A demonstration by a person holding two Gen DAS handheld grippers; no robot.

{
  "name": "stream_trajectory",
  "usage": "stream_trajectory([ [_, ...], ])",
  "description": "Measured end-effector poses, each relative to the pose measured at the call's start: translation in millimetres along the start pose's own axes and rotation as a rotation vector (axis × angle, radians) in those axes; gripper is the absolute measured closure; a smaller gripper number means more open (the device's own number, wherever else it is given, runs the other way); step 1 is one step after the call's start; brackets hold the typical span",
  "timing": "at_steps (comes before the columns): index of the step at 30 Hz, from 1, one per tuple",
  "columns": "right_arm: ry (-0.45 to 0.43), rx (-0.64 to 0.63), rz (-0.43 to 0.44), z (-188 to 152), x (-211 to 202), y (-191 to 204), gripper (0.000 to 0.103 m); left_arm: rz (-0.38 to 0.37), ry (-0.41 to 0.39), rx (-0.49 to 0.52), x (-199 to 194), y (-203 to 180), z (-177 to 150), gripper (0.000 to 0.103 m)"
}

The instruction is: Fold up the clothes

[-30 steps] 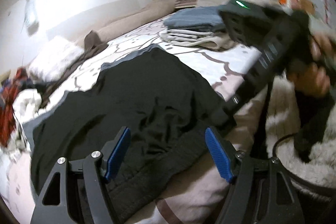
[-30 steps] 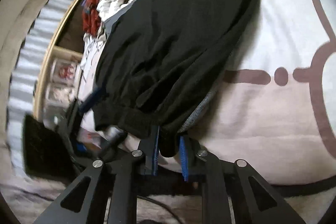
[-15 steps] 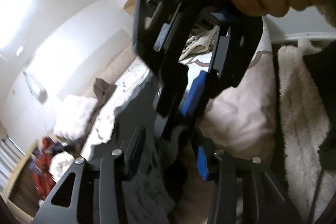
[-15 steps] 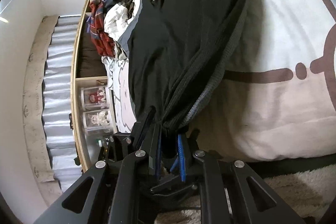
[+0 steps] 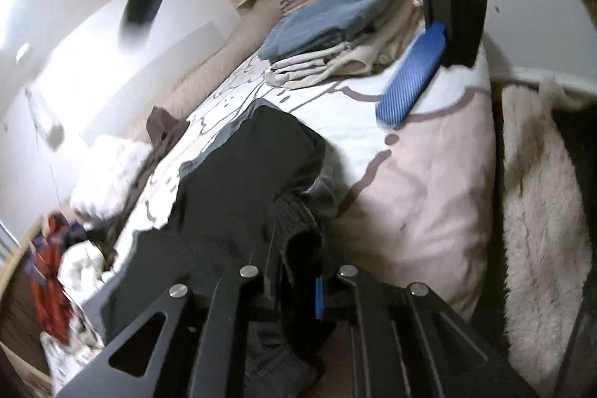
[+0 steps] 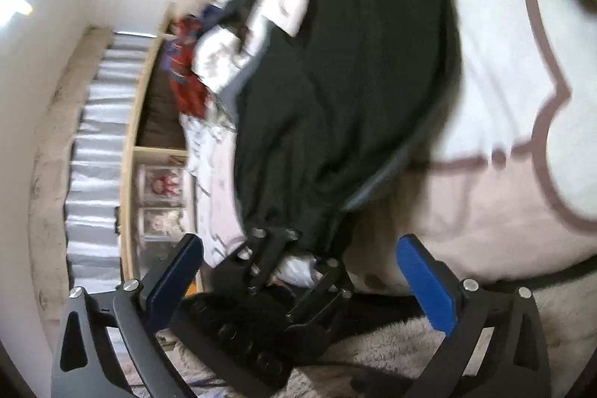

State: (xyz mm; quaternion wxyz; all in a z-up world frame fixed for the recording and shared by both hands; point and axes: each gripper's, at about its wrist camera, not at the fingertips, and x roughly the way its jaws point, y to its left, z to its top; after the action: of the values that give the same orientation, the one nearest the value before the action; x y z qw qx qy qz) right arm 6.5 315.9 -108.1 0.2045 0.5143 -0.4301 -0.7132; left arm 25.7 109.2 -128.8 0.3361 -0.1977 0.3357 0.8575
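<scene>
A black garment [image 5: 238,189] with a grey lining lies along the bed, its ribbed hem bunched at the near edge. My left gripper [image 5: 294,290] is shut on that hem. In the right wrist view the same garment [image 6: 347,81] stretches away, and the left gripper [image 6: 283,260] holds its gathered end. My right gripper [image 6: 298,271] is open and empty, its blue pads wide apart on either side of the left gripper. One of its blue pads [image 5: 410,73] shows high in the left wrist view.
A stack of folded clothes [image 5: 335,32], blue on cream, sits at the far end of the bed. Unfolded laundry, red plaid and white [image 5: 56,271], is heaped at the left. A fluffy white rug [image 5: 541,230] lies beside the bed. A wooden shelf [image 6: 149,174] stands behind.
My right gripper has opened and let go of the black hem. My left gripper has closed on that hem where the right one held it. The right gripper has pulled back.
</scene>
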Motion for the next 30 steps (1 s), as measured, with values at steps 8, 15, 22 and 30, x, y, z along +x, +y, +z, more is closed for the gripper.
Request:
stream_trajectory([
  [8,-0.145,0.091,-0.151,78,-17,-45,0.0,-0.225,0.008,-0.442,7,57,-10,0.092],
  [15,-0.255,0.103,-0.312,191,0,-65,0.022,-0.297,0.001,-0.616,0,76,-17,0.092],
  [22,-0.243,0.05,-0.601,305,37,-82,0.028,-0.35,0.006,-0.654,-8,80,-14,0.092],
  [30,-0.164,0.059,-0.574,354,58,-97,0.099,-0.4,-0.01,-0.67,-13,82,-2,0.092],
])
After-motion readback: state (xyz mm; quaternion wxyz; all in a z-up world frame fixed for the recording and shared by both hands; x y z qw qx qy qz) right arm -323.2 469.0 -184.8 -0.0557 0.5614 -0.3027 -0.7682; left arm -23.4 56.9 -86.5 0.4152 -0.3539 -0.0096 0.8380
